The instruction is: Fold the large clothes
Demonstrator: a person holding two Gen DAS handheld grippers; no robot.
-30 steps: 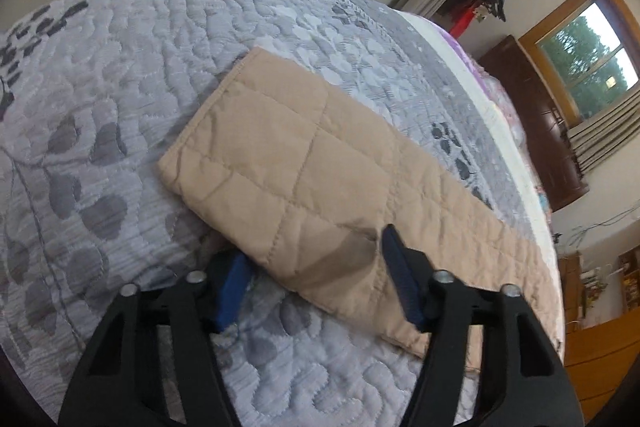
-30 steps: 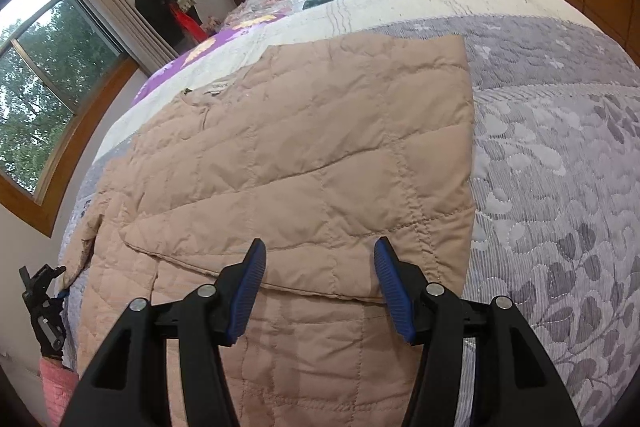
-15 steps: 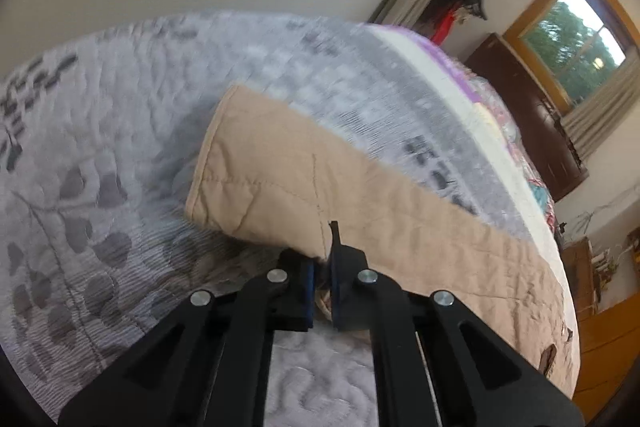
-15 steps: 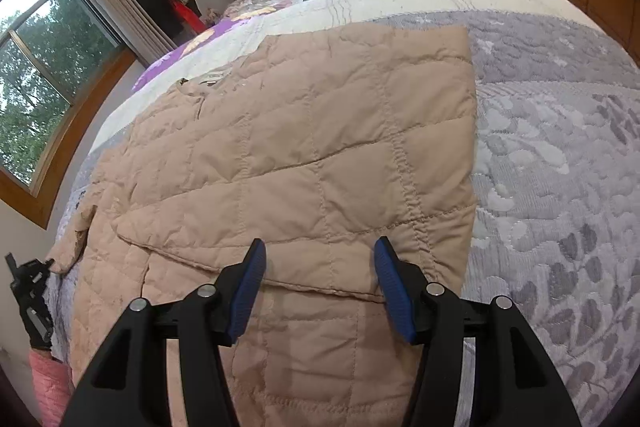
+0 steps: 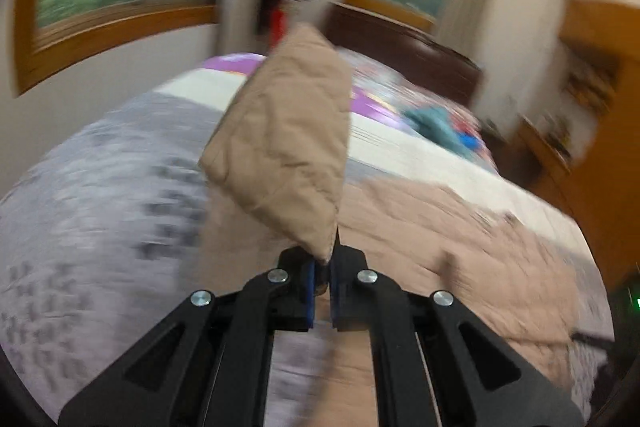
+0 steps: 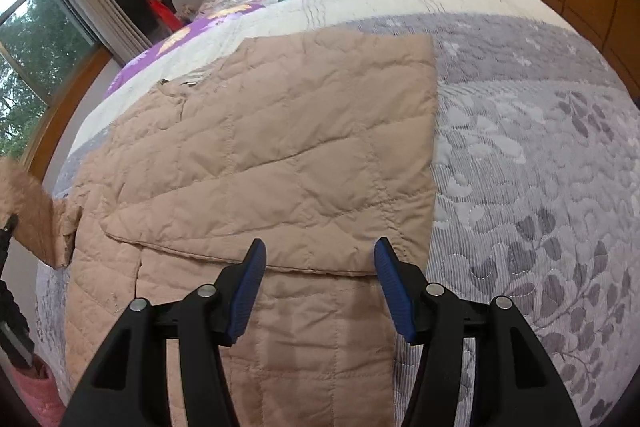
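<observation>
Tan quilted jacket (image 6: 280,163) spread across a grey patterned bed (image 6: 540,167); the left tool (image 5: 322,273), raised and angled toward the headboard, is clamped tight on the lifted sleeve (image 5: 288,147), while the right tool (image 6: 318,259) hovers with fingers wide apart and empty just above the folded panel's near edge

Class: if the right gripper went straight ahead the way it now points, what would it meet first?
Probably the folded-over sleeve of the tan jacket: the open right gripper points down at its near edge. Depth is uncertain.
</observation>
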